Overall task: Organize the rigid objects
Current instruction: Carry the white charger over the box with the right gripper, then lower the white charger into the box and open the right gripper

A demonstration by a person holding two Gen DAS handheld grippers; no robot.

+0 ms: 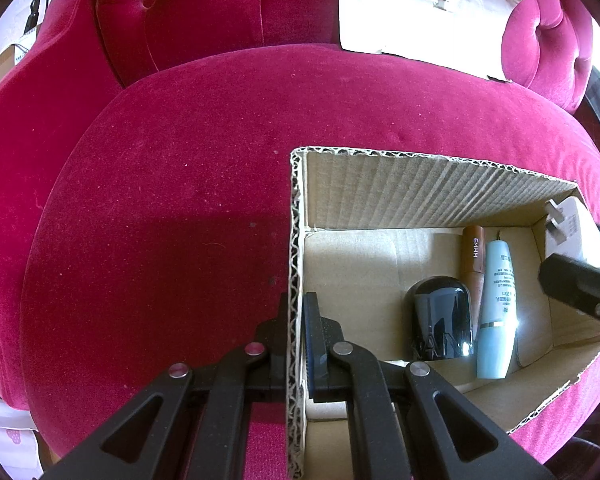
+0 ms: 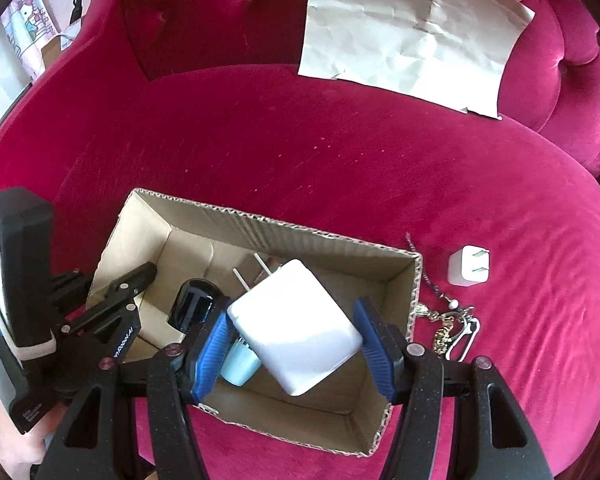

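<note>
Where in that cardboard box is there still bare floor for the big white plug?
Free floor lies in the cardboard box between its clamped wall and the black cap. Beyond the cap, the brown tube and blue tube crowd it.

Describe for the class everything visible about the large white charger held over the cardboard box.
The large white charger is a smooth, glossy, square block with rounded corners, plastic by its look. Two flat metal prongs stick out of its far end. It hangs tilted, corner down, above the open cardboard box, gripped between the blue pads of the right tongs. Nothing else seems to touch it.
</note>
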